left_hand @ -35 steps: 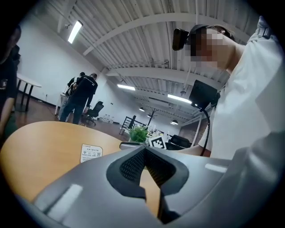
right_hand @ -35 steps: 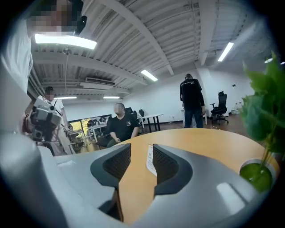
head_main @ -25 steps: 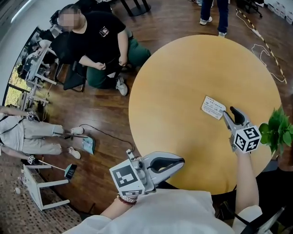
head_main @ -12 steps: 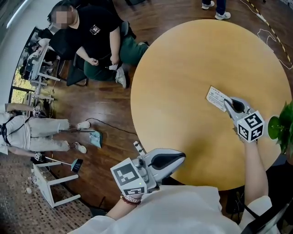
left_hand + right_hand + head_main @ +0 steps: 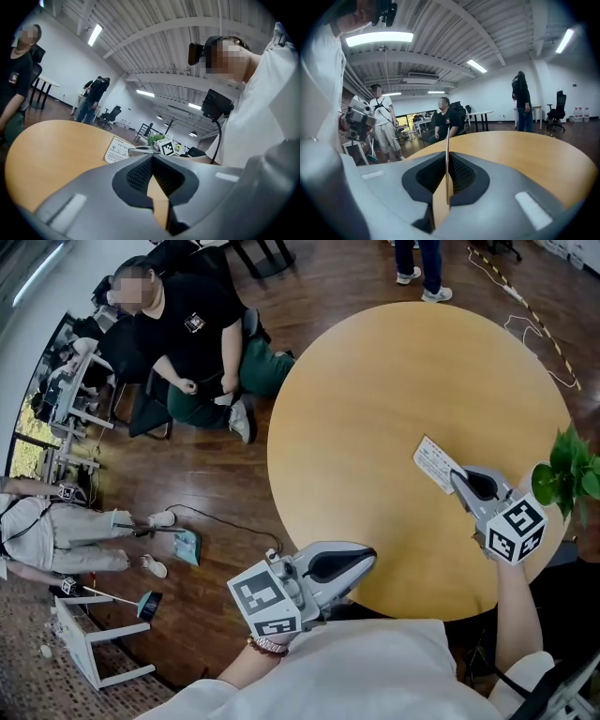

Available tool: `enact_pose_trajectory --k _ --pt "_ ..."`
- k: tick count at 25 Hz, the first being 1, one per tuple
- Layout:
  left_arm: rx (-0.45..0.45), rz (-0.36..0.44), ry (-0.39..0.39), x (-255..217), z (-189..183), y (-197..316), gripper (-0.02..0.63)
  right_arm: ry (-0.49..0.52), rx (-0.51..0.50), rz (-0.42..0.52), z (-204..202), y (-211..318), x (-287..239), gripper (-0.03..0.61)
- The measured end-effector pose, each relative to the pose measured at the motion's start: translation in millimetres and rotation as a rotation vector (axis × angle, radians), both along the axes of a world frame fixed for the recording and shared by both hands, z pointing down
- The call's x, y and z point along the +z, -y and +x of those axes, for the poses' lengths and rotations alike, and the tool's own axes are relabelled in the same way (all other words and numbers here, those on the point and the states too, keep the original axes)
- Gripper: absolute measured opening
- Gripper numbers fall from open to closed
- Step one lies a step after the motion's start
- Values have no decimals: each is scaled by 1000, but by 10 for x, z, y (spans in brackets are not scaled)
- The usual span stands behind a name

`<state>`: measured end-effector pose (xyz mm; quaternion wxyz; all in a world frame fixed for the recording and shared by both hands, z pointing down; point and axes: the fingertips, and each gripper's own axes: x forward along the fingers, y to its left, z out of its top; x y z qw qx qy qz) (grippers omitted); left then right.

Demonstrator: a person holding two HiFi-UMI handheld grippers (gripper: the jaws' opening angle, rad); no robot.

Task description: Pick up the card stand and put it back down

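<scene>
The card stand (image 5: 433, 463) is a thin white printed card at the right side of the round wooden table (image 5: 375, 399). My right gripper (image 5: 457, 480) is shut on its near edge. In the right gripper view the card (image 5: 447, 145) shows edge-on, pinched between the two pads. I cannot tell whether it is clear of the tabletop. The left gripper view shows the card (image 5: 119, 149) standing upright with the right gripper beside it. My left gripper (image 5: 372, 555) hovers at the table's near edge, shut with nothing in it (image 5: 152, 157).
A green plant (image 5: 568, 480) stands at the table's right edge, close to my right gripper. A person in black (image 5: 192, 329) sits on the floor to the table's left. A cable (image 5: 220, 517) and a white stool (image 5: 89, 643) lie on the wooden floor.
My right gripper has closed its jaws onto the card stand's edge. The left gripper has stayed at the table's near edge.
</scene>
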<state>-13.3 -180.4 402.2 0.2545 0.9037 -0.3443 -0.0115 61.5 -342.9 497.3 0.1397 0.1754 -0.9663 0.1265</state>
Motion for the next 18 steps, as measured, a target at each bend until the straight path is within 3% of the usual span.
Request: enact_pose_trajectory --k 11,18 --pt "27 84 18 -168 -199 -795 -5 74 -106 -12 38 -1640 -977 20" --pt "63 155 -31 -277 -240 -1359 -6 52 58 -45 142 -2462 -1150 18"
